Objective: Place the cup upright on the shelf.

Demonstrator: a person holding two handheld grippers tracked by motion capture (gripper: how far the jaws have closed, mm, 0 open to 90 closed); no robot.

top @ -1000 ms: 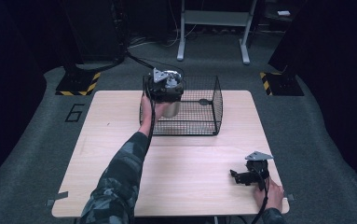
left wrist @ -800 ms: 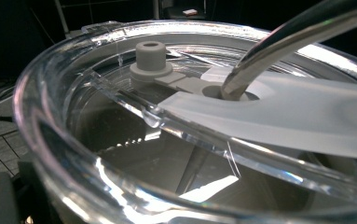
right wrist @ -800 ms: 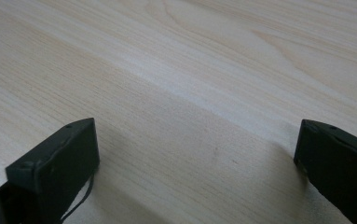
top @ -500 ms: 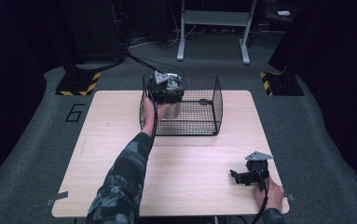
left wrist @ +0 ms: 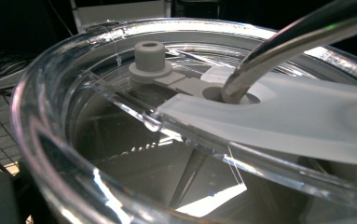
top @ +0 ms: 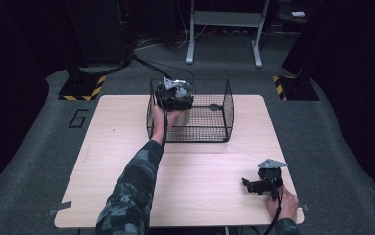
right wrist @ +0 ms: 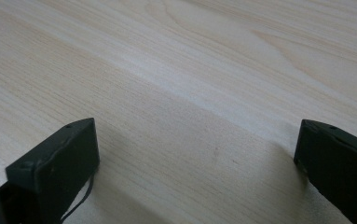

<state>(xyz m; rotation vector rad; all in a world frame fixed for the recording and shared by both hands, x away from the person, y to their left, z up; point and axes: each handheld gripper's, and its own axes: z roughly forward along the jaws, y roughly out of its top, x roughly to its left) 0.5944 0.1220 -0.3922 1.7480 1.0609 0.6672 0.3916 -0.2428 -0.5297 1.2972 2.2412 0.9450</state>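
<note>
Nearest you, your right gripper [top: 254, 186] rests on the wooden table [top: 102, 147] at its near right corner, your right hand [top: 283, 204] behind it. In the right gripper view its two black jaws stand wide apart with only bare wood grain between them; it holds nothing.

Farther off, your left arm in its camouflage sleeve [top: 131, 196] reaches forward to the black wire basket [top: 224, 115] at the far middle of the table. Your left gripper [top: 174, 94] sits over the basket's left part, right on top of a clear lidded tumbler [top: 179, 116] that stands upright inside the cage, its long axis vertical.

The left gripper view looks close down onto the tumbler's clear lid [left wrist: 73, 107]: a grey plug [left wrist: 150, 59] on a tab, and a metal straw [left wrist: 278, 51] rising out of the lid's hole and leaning toward the upper right. The jaws are hidden there, so you cannot tell how far they are parted or whether they grip the cup; probably they are at its rim.

Since a second ago, your left gripper and the tumbler have come lower and a little farther right, into the basket. Your right gripper has not moved.
</note>
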